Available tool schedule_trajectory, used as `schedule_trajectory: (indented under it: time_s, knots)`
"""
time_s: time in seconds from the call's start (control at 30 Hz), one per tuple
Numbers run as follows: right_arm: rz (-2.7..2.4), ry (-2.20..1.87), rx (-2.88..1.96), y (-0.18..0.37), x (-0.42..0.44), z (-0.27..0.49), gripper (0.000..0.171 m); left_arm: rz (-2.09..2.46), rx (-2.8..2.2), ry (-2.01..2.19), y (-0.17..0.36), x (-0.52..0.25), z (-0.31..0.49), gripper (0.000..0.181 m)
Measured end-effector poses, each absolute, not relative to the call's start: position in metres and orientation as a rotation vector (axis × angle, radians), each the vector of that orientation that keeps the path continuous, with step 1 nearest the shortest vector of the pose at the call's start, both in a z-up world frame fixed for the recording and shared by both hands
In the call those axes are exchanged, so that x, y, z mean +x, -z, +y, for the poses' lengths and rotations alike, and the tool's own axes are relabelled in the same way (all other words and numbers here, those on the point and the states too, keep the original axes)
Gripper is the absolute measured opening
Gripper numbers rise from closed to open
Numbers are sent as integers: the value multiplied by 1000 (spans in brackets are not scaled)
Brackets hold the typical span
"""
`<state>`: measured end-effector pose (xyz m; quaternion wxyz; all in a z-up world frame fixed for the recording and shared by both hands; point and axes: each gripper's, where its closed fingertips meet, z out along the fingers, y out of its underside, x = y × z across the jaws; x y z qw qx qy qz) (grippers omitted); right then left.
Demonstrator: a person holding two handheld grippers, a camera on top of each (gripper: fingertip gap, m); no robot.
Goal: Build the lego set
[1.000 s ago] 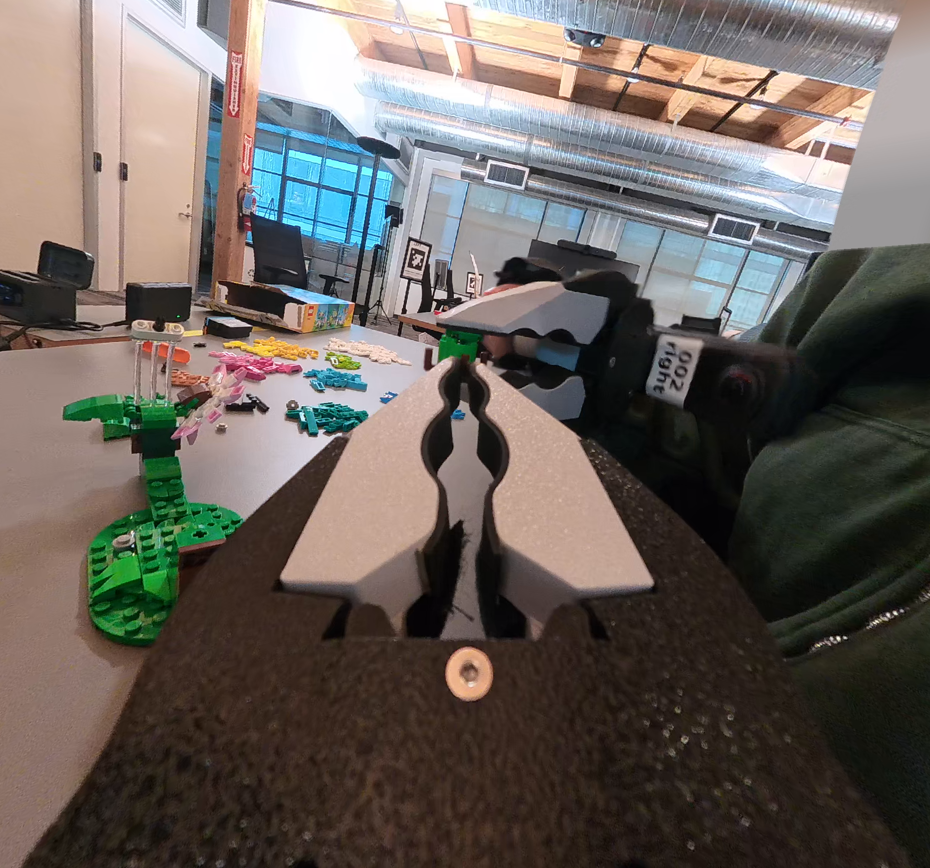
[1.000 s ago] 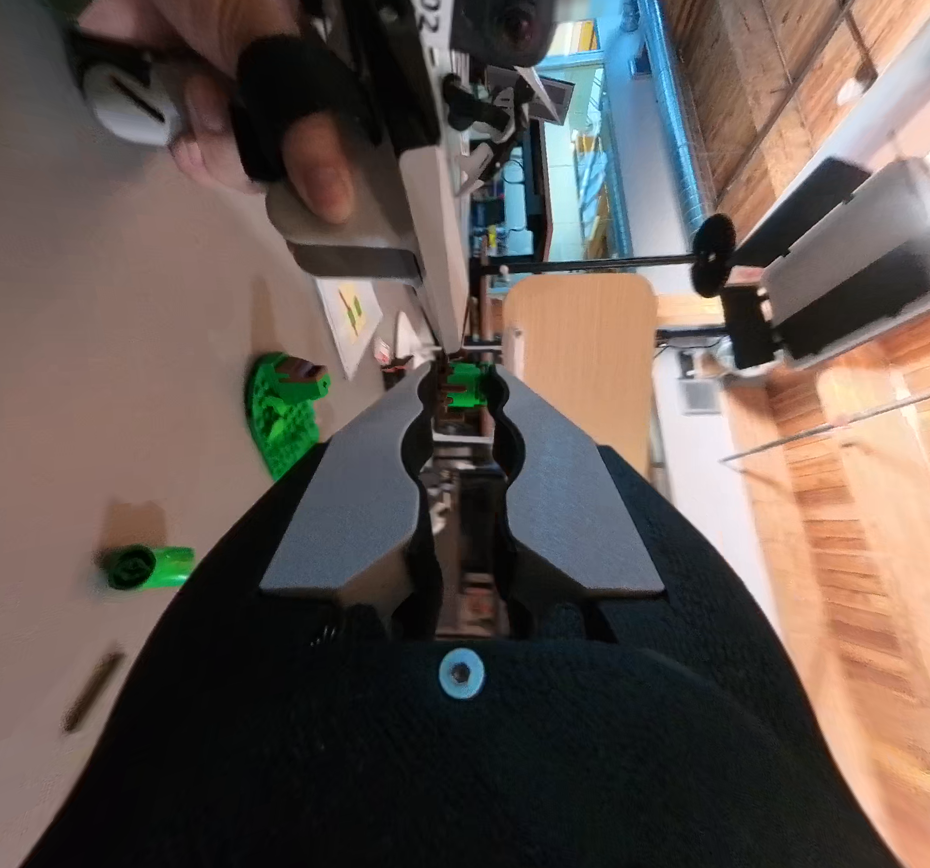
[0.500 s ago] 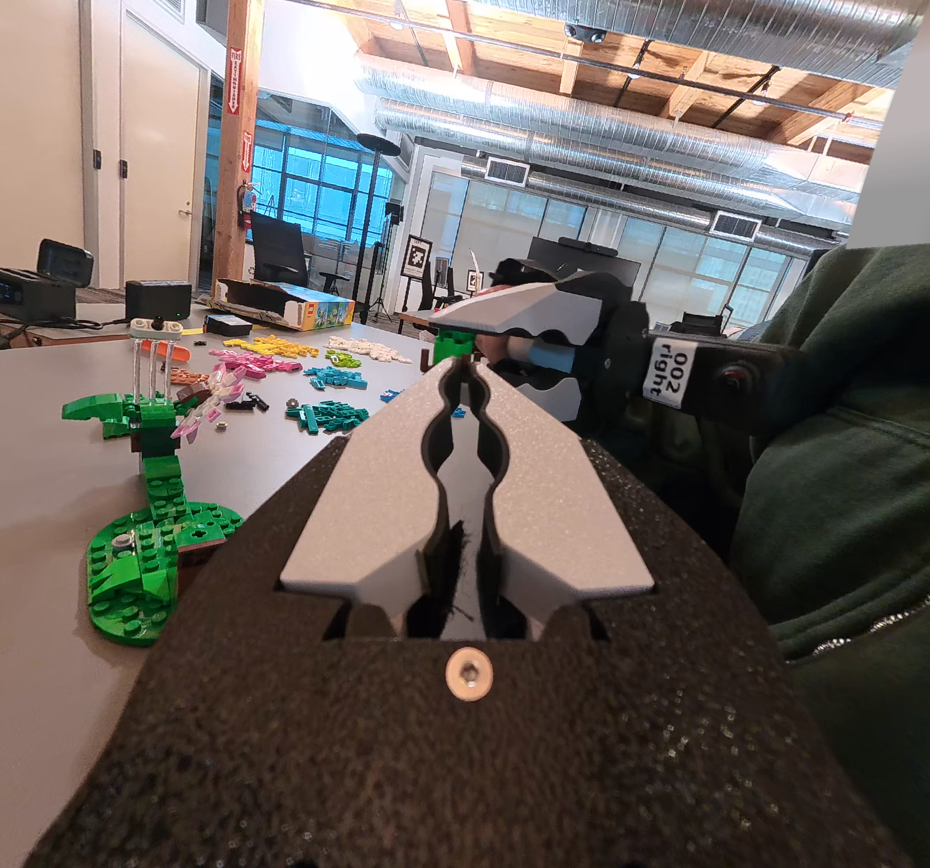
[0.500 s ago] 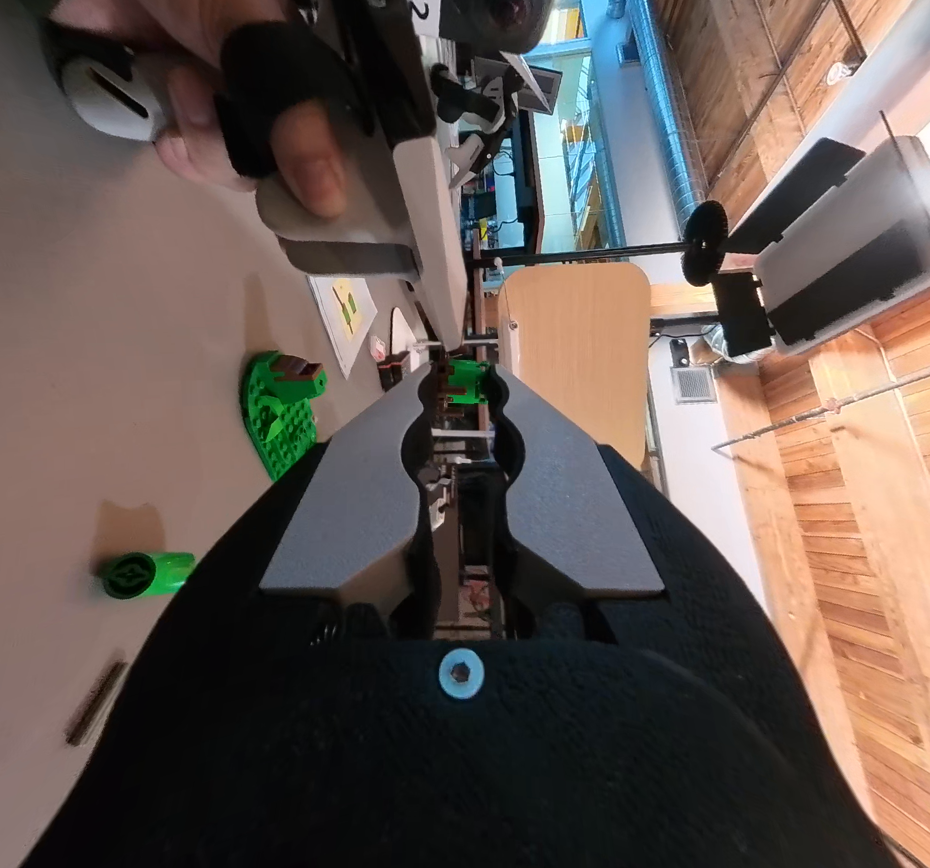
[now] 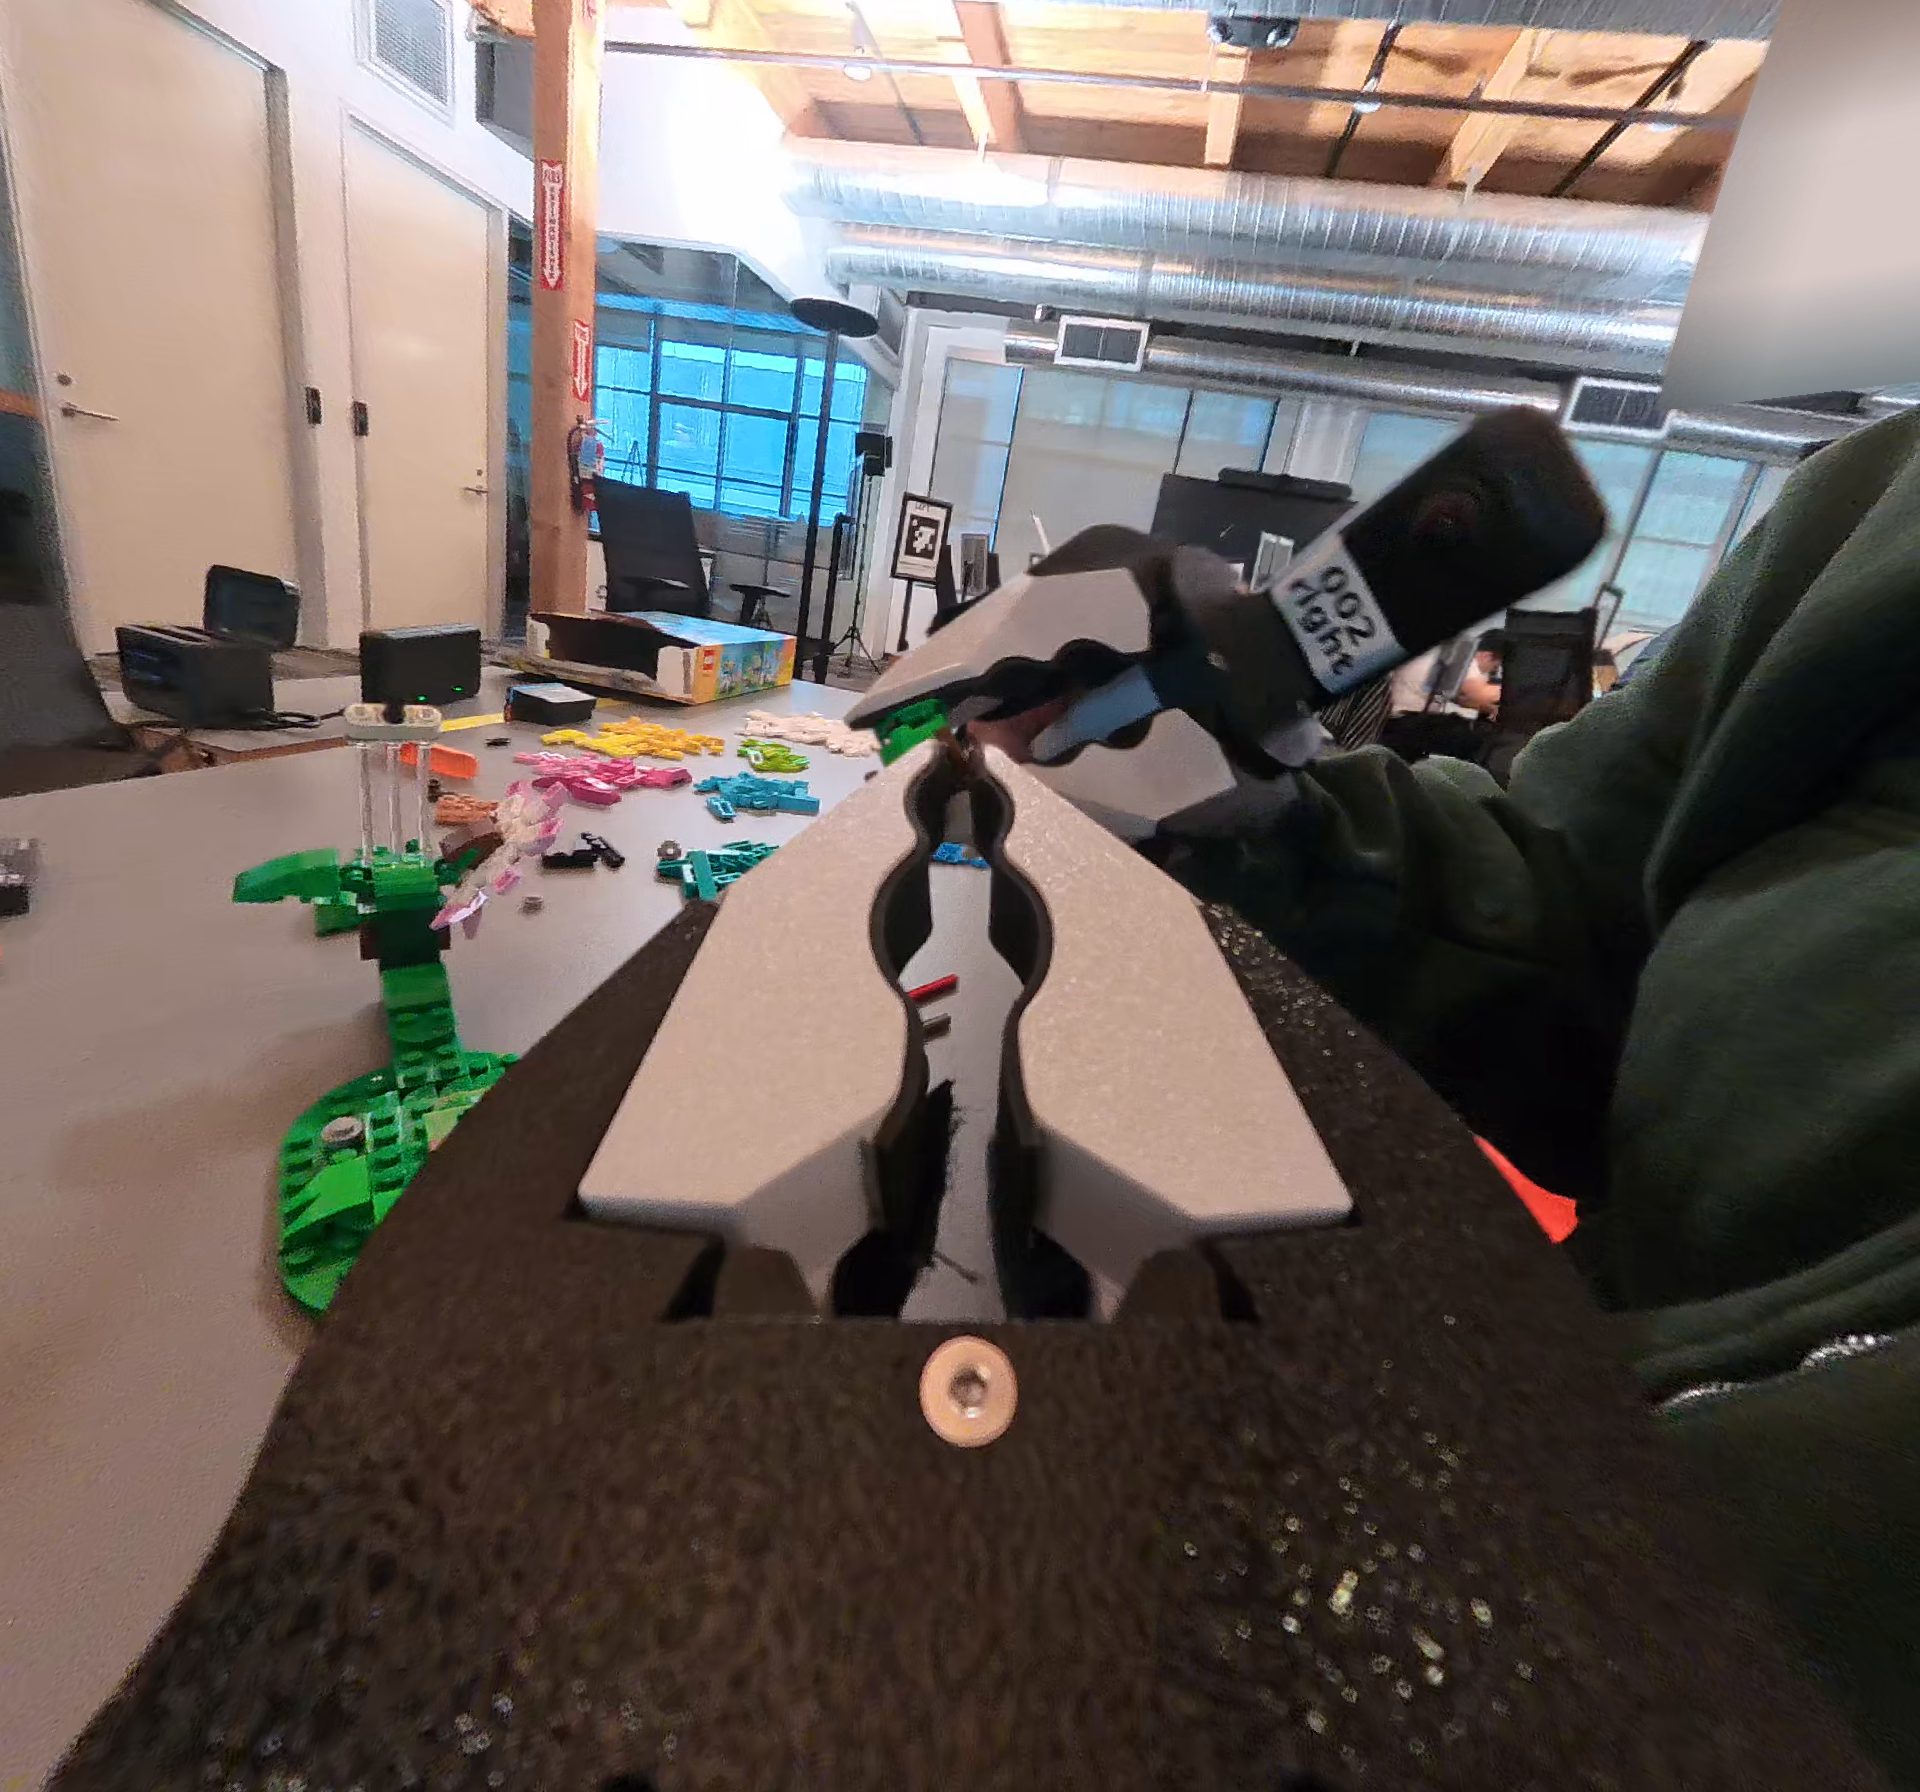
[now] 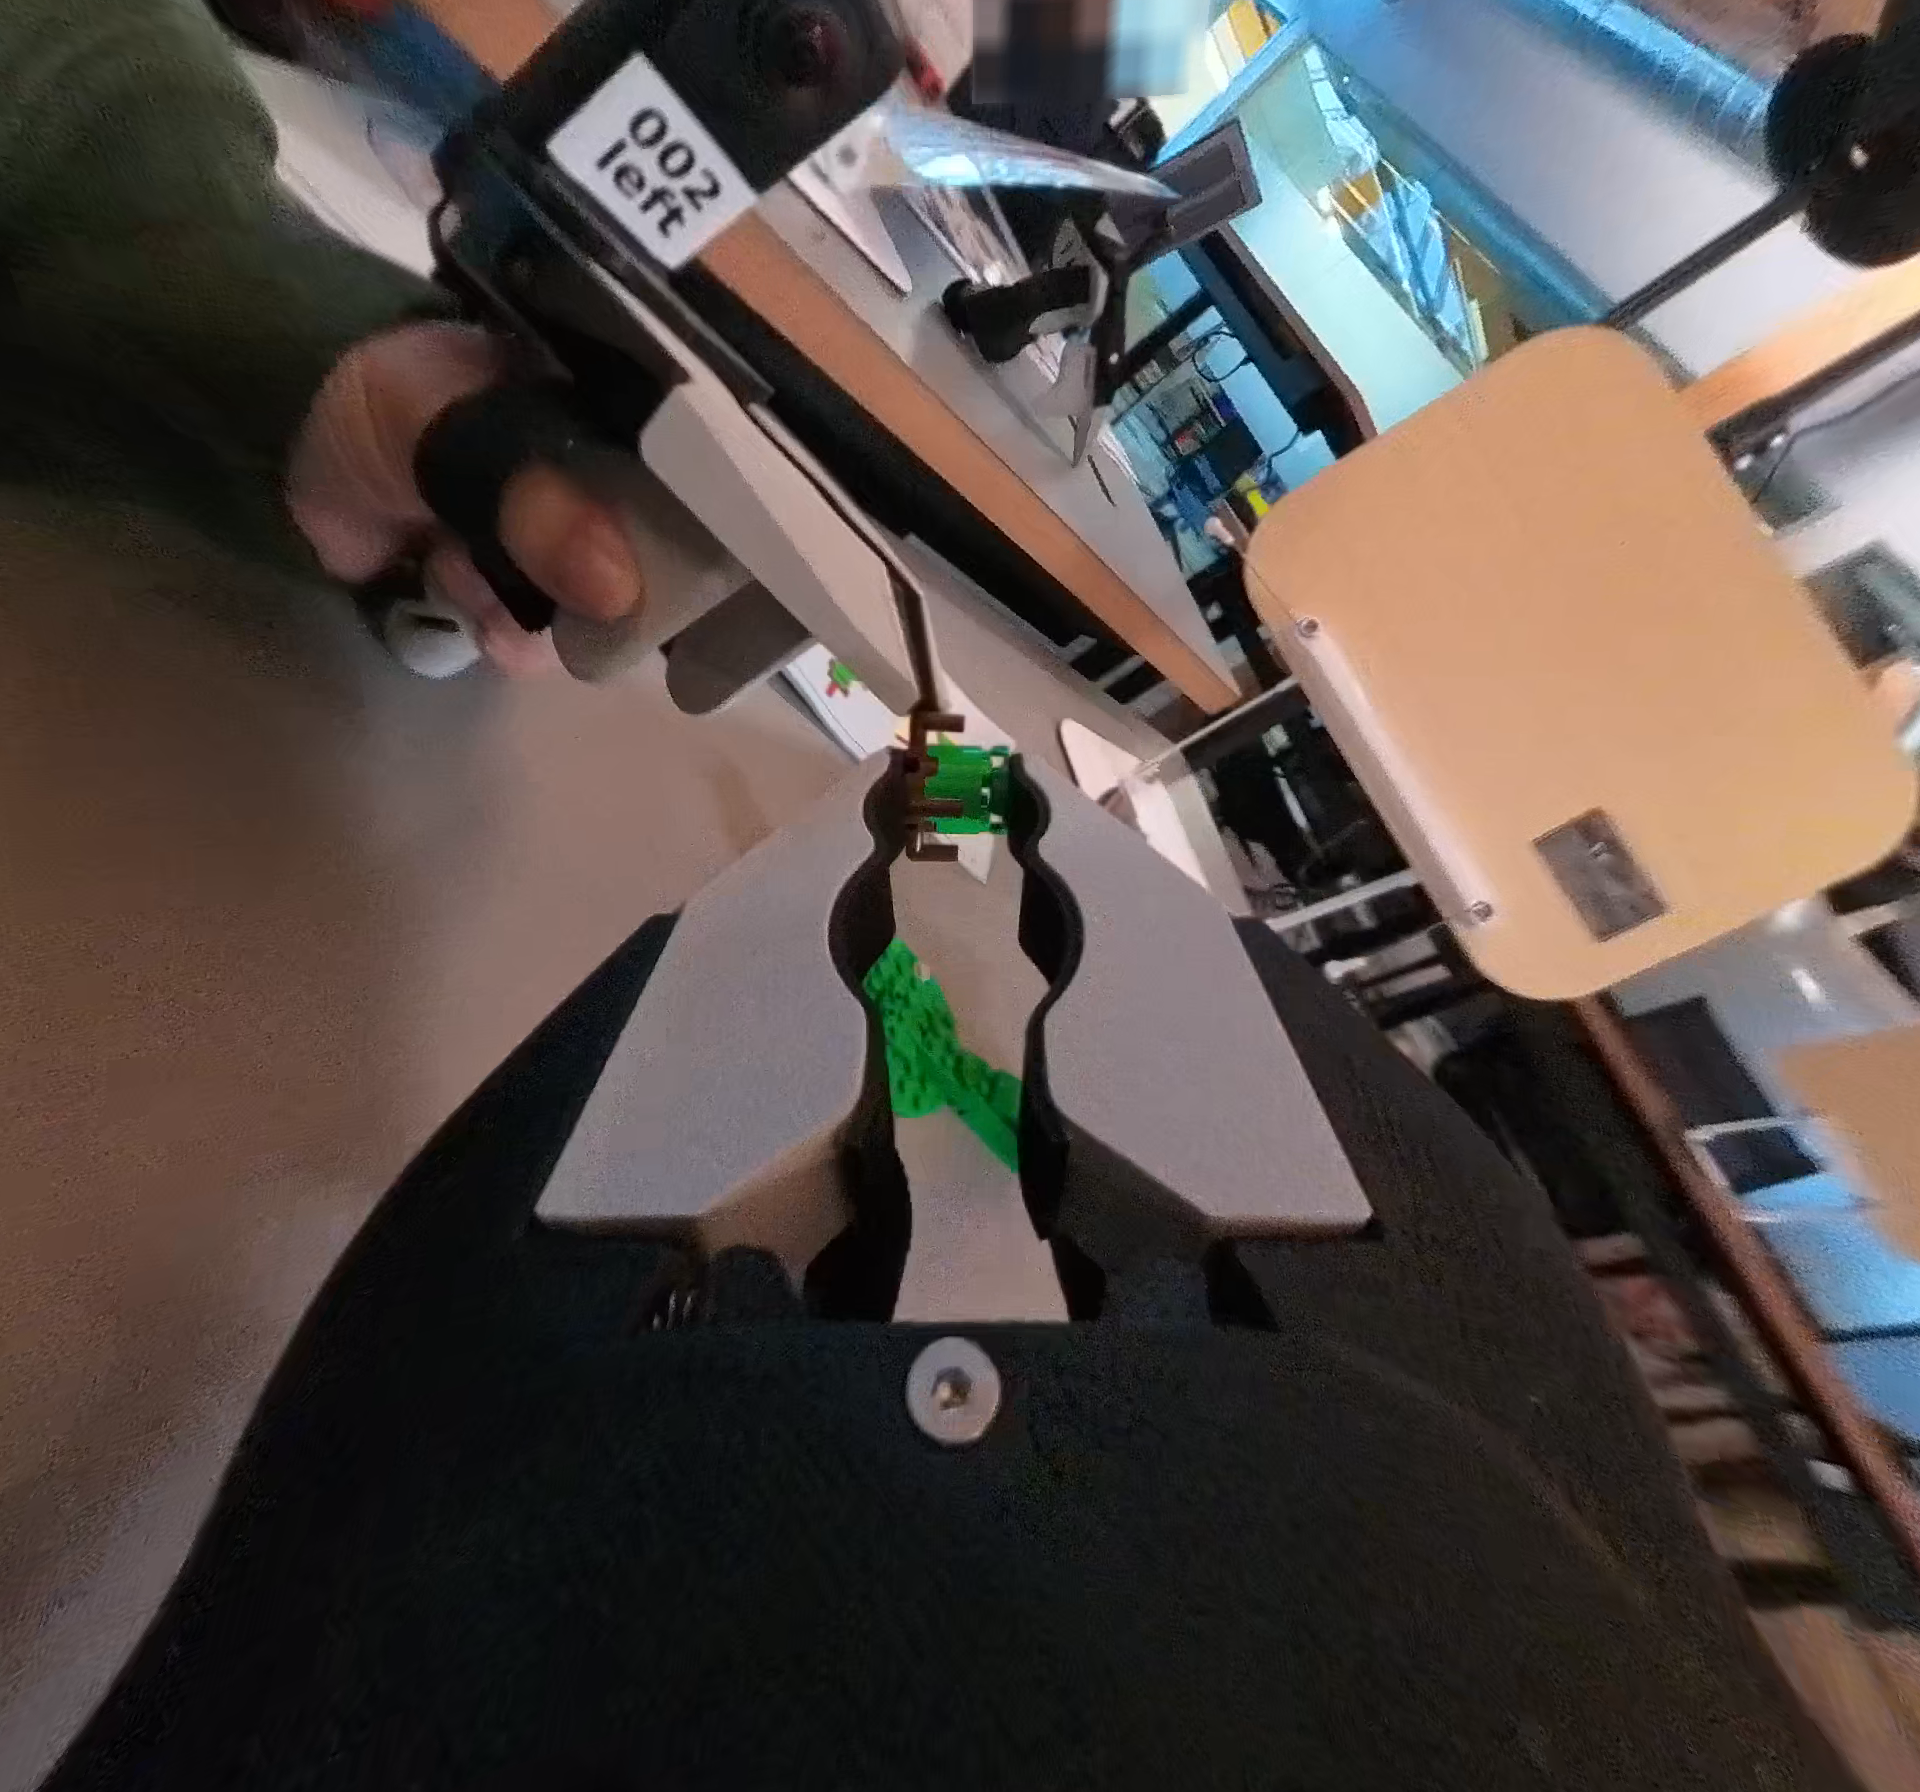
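Green stud piece (image 6: pixel 961 786): small, bright green, pinched at the tips of the right tongs (image 6: pixel 951 797), held off the table. Brown branch piece (image 6: pixel 920 786): thin, with short prongs, gripped at the tips of the left tongs (image 5: pixel 958 760), touching the green piece. Partial plant model (image 5: pixel 384 1015): green leaf-shaped base, stepped green stem, upright on the table (image 5: pixel 125 1067). Loose pieces (image 5: pixel 644 766): sorted by colour into yellow, pink, teal and white piles, farther back.

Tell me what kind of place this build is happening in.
Most likely an open-plan office or lab workspace in a converted industrial building: exposed wooden ceiling beams with silver air ducts, glass-walled rooms behind, and a large grey table strewn with sorted bricks.
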<state>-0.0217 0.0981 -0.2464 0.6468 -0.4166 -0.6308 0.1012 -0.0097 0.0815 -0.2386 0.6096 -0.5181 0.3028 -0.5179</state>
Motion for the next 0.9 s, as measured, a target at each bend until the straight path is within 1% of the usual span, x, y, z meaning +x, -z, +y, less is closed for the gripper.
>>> schedule_trajectory:
  time_s: [0.07, 0.3, 0.43, 0.6, 0.63, 0.7, 0.9]
  knots:
    - [-1409, -296, -962, 246, -19, 100, 17, 700, -1208, 1208, 240, -9, 82, 1]
    - [-1356, -333, -973, 253, -17, 107, 17, 709, -1263, 1136, 246, -6, 87, 15]
    - [-1354, -306, -968, 257, -20, 107, 17, 695, -1273, 1131, 246, -8, 89, 16]
    - [-1363, -298, -973, 260, -24, 105, 17, 708, -1297, 1113, 249, -5, 90, 16]
    - [-1359, -290, -973, 260, -24, 106, 17, 704, -1300, 1107, 250, -6, 91, 14]
    - [-1352, -296, -975, 259, -24, 106, 17, 690, -1315, 1099, 251, -7, 93, 4]
    - [-1348, -313, -974, 259, -24, 104, 17, 702, -1328, 1084, 253, -7, 93, 3]
